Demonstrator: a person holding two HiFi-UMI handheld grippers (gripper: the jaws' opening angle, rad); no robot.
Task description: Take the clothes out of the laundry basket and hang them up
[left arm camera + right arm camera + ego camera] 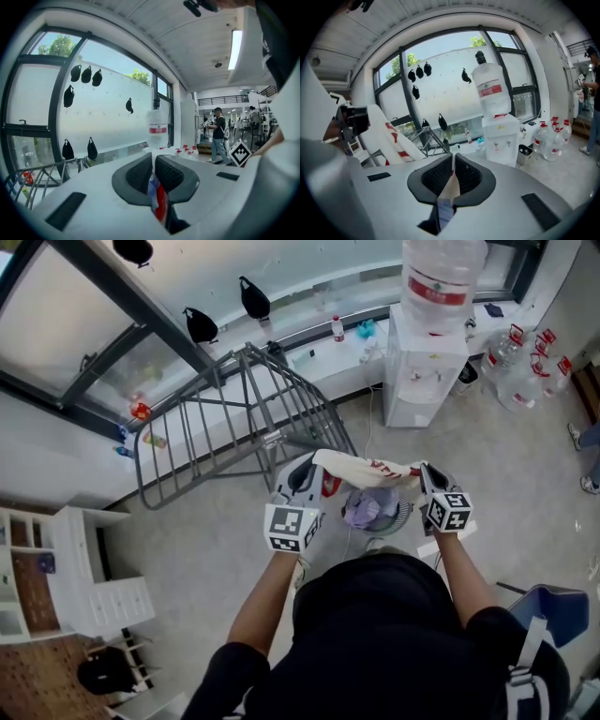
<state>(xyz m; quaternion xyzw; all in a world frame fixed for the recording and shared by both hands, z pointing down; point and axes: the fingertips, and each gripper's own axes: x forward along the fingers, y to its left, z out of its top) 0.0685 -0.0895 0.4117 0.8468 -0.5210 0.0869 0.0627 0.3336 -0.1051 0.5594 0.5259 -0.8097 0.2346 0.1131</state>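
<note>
A white garment with red print [361,468] is stretched between my two grippers above the laundry basket [401,515], which holds a lilac piece of clothing [363,511]. My left gripper [302,482] is shut on one end of the garment; red and white cloth [157,197] shows pinched between its pads. My right gripper [427,486] is shut on the other end, with cream cloth [451,187] between its jaws. In the right gripper view the garment [389,136] runs off to the left. The grey drying rack [239,418] stands just beyond both grippers.
A water dispenser [424,371] with a big bottle [442,273] stands at the right of the rack. Spare water bottles [525,362] lie on the floor at far right. A white drawer unit [94,582] is at left. A person [218,133] stands far off.
</note>
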